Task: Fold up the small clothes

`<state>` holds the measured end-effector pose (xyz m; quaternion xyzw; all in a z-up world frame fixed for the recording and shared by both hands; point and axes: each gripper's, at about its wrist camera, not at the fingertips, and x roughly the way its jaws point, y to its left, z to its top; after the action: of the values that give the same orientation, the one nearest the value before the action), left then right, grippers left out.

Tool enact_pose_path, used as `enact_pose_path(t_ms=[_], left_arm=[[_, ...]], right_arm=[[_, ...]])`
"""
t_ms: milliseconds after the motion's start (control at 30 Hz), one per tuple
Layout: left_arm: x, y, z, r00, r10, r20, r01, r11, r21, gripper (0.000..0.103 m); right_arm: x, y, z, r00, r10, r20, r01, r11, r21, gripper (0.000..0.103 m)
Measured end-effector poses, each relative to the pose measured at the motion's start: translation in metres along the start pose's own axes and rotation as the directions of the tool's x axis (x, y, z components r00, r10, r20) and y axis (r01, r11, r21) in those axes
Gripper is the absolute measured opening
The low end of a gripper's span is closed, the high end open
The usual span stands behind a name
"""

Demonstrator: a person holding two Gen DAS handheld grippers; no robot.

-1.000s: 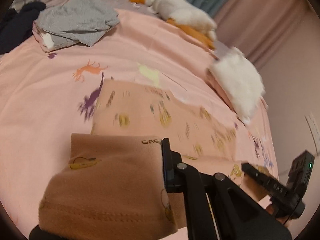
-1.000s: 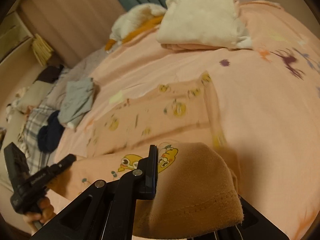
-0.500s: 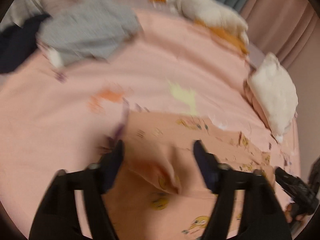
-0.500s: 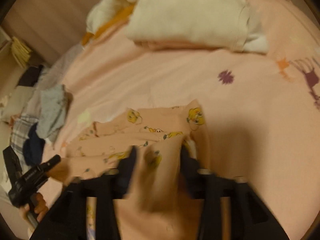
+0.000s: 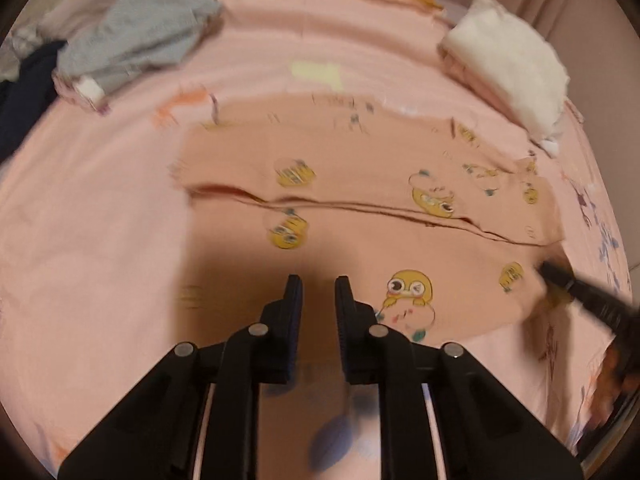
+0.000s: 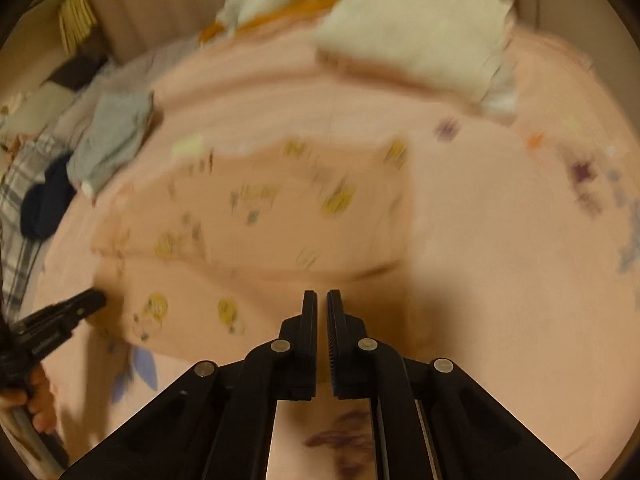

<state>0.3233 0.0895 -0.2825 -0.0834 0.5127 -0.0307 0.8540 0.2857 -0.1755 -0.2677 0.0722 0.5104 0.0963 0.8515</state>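
Note:
A peach garment [image 5: 360, 168] with yellow cartoon prints lies flat on the pink bed sheet [image 5: 100, 240], folded over itself along a long crease. My left gripper [image 5: 318, 280] hovers over its near left part; its jaws are closing with a clear gap and nothing between them. The right gripper [image 5: 550, 270] shows at the garment's right corner. In the right wrist view the garment [image 6: 260, 220] is blurred. My right gripper [image 6: 322, 294] hangs over its near right corner, jaws closing and all but together, with no cloth between them. The left gripper [image 6: 94, 298] is at the left edge.
A folded white and pink stack [image 5: 508, 60] lies at the back right. A grey garment [image 5: 136, 40] and dark blue clothing [image 5: 24, 92] lie at the back left. A white and orange plush toy [image 6: 272, 4] lies at the far edge. A person's hand [image 6: 36, 396] holds the left gripper.
Both grippers let go of the brown garment edge they held. The jaws opened wide, then narrowed. The garment now lies folded flat and both grippers have sunk toward it.

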Motion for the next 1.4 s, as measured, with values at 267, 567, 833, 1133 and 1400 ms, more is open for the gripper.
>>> enact_pose_path(t_ms=[267,567,833,1133,1400], left_arm=[[0.038,0.021,0.088,0.993,0.049,0.108,-0.031,0.987,-0.159,0.017],[0.006,0.073,0.095,0.978,0.042,0.206,0.022,0.954,-0.299,0.055],[-0.039,0.072,-0.029,0.969,-0.247,0.023,0.235,0.885,-0.402,0.077],[-0.028,0.053,-0.063,0.931,-0.346,0.115,0.357,0.803,-0.476,0.077],[0.004,0.038,-0.026,0.915,-0.323,0.240,0.402,0.763,-0.506,0.082]], right_arm=[[0.050,0.001,0.062,0.999,-0.029,0.038,0.027,0.999,0.031,0.006],[0.041,-0.036,0.094,0.985,-0.039,0.167,0.003,0.978,0.209,0.021],[-0.015,-0.064,-0.003,0.988,0.152,0.024,-0.151,0.933,0.326,0.071],[-0.001,-0.060,-0.063,0.931,0.366,0.006,-0.309,0.777,0.548,0.071],[0.026,-0.052,-0.036,0.905,0.404,0.130,-0.405,0.730,0.551,0.071]])
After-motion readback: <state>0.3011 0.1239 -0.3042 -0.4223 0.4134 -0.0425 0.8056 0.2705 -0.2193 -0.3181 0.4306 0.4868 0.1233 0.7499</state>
